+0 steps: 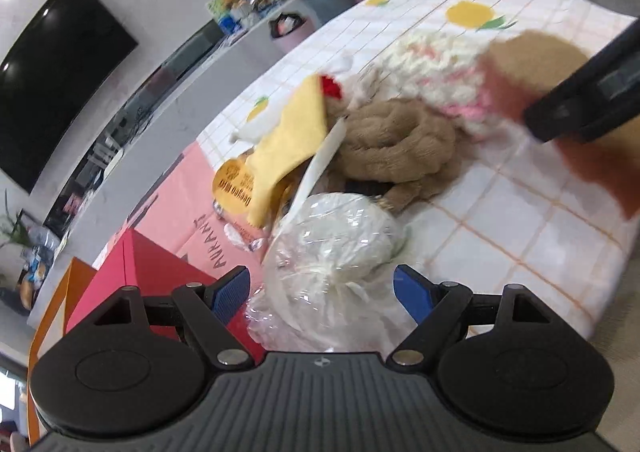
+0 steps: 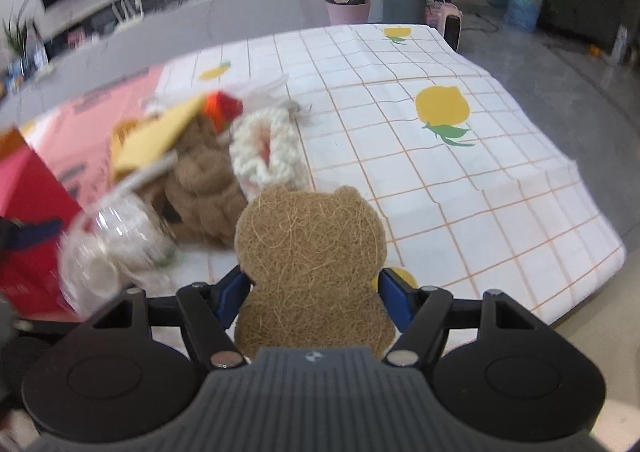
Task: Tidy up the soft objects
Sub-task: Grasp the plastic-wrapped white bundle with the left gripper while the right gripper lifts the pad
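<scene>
Coarse brown fibre, cut flat in the outline of a bear, makes up the scrubbing pad (image 2: 310, 264) held between the blue pads (image 2: 234, 292) of the right gripper (image 2: 316, 294); the jaws press its narrow waist from both sides and carry it upright above the near edge of the white checked tablecloth with lemon prints (image 2: 460, 188). The left gripper (image 1: 322, 292) has its jaws spread on either side of a clear plastic bag of white yarn (image 1: 332, 248). Whether its pads touch the bag cannot be told, and nothing shows a firm grip.

Remaining soft goods lie heaped together on the cloth: a twisted tan yarn skein (image 1: 396, 146), a chunky cream-and-pink knitted piece (image 1: 436, 72), a yellow cloth (image 1: 290, 148) and a small red tuft (image 1: 330, 86). A red box (image 1: 156, 276) stands at the left edge, beside the bag.

Judgement: the sorting is at an early stage, with one item lifted and the pile largely undisturbed. The next move calls for a chosen destination for the bear pad, which the views do not indicate. The left jaws must close squarely, since the slippery film may slide.
</scene>
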Available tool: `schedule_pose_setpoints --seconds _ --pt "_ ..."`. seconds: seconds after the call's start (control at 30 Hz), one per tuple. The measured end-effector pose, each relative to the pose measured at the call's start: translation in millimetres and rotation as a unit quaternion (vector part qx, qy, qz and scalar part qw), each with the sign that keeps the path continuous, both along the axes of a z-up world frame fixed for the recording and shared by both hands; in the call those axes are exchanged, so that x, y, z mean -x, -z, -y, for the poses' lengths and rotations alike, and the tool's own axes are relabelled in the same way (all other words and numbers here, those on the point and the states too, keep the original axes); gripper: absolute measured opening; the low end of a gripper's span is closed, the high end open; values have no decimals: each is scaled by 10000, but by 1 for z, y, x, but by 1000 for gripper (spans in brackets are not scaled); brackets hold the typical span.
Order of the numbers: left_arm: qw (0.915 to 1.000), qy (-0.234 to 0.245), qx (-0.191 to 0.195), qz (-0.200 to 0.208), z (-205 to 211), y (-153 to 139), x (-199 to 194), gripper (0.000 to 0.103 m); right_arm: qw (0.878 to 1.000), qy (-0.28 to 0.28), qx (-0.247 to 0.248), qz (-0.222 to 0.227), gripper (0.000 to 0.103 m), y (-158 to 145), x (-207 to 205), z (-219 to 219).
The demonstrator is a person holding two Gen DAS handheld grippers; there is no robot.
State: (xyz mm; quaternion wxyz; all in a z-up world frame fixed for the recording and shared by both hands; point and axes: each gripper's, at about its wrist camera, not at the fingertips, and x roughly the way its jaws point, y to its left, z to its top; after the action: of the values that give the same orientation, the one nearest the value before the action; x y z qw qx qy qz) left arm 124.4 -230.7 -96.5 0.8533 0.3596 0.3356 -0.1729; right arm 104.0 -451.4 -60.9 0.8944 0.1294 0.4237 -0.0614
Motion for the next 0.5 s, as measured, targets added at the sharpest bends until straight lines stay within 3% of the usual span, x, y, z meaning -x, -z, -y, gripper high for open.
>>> schedule_pose_setpoints --seconds 0.1,0.33,0.5 --pt "10000 11 -73 35 0 3 -7 96 9999 59 -73 -44 70 2 -2 3" --pt "9992 -204 -35 -343 6 17 -25 98 9999 -7 -25 -107 70 4 -2 -1" --pt "9987 -224 233 -398 5 15 -30 98 9997 3 -148 -194 70 7 -4 3"
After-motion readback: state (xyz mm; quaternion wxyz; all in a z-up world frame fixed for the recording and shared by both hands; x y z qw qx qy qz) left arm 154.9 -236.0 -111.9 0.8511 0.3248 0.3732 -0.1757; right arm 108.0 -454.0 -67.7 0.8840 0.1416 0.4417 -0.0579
